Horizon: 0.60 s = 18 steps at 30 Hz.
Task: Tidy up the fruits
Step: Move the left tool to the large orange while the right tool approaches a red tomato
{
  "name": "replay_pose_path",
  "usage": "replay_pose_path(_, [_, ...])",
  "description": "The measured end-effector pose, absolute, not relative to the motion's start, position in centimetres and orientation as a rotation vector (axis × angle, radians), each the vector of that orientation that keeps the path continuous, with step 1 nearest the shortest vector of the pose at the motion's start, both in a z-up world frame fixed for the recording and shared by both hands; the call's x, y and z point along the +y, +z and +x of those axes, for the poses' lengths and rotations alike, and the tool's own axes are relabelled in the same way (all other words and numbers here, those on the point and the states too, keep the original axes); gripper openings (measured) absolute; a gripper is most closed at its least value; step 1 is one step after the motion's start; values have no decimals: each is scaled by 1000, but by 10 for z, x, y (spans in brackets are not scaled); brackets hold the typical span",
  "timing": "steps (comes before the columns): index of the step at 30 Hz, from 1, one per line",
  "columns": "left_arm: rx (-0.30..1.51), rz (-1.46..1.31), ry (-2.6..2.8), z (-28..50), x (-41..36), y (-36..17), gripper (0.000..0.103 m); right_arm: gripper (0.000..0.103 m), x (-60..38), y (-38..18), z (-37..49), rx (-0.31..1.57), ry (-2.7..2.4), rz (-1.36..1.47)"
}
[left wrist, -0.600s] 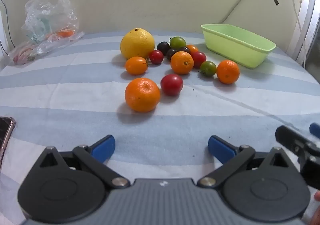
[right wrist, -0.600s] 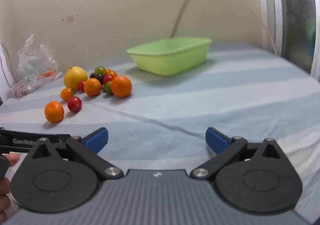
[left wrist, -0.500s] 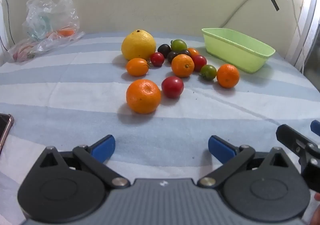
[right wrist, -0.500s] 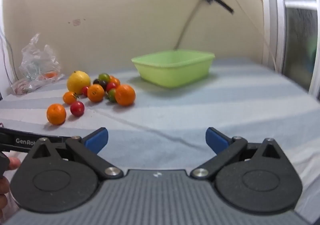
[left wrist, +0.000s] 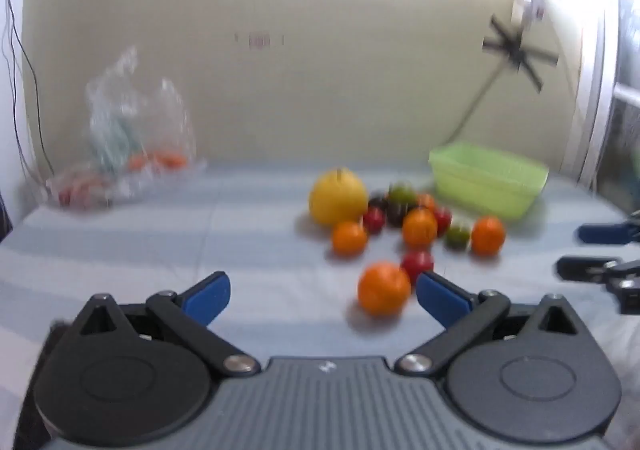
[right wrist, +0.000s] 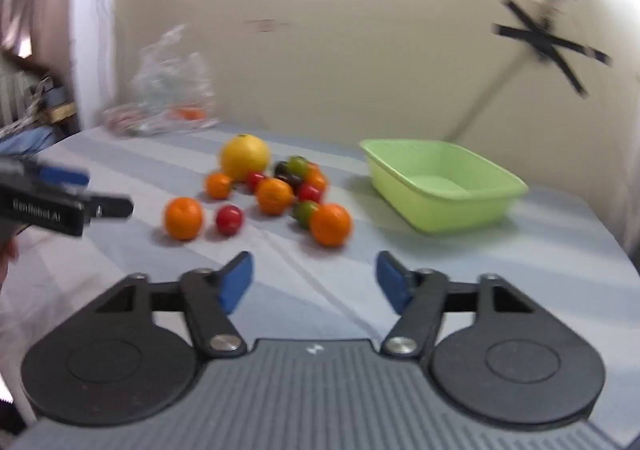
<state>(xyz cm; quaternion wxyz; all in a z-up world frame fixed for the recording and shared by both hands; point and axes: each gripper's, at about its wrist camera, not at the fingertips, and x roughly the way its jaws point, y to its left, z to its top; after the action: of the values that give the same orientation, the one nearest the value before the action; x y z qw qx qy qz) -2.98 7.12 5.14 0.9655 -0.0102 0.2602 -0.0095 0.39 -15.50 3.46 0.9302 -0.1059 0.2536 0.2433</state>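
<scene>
A pile of fruit lies on the blue-and-white striped cloth (left wrist: 200, 234). It includes a big yellow citrus (left wrist: 338, 201) (right wrist: 244, 155), several oranges and several small red, green and dark tomatoes. The nearest orange (left wrist: 384, 288) (right wrist: 183, 217) sits beside a red tomato (left wrist: 417, 264) (right wrist: 229, 219). A light green tub (left wrist: 486, 185) (right wrist: 440, 185) stands empty right of the pile. My left gripper (left wrist: 322, 290) is wide open and holds nothing, short of the nearest orange. My right gripper (right wrist: 314, 274) is open less wide, holds nothing, and is short of the rightmost orange (right wrist: 330, 225).
A crumpled clear plastic bag (left wrist: 128, 153) (right wrist: 168, 97) with items inside lies at the back left against the wall. Black tape crosses (right wrist: 552, 45) mark the wall above the tub. Each gripper shows at the other view's edge. Both views are motion-blurred.
Both cameras have swung: the pile now sits right of centre in the left view and nearer centre in the right view. The right jaws have come closer together.
</scene>
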Motion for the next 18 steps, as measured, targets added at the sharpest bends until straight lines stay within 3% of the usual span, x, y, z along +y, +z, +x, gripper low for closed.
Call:
replay_pose_path(2, [485,-9,-30,-28,70,57,101,51,-146,38,13,525,528,-225])
replay_pose_path(6, [493,38,-89,-18,62,58,91,47,-135,36,34,555,562,-197])
replay_pose_path(10, [561,15,-186,-5,60,48,86,47,-125,33,48,590,603,-181])
replay_pose_path(14, [634,24,-221,5,59,28,70,47,-120,24,54,619,638,-180])
replay_pose_path(18, [660,4,-250,11,60,21,65,47,-103,14,65,628,691,-230])
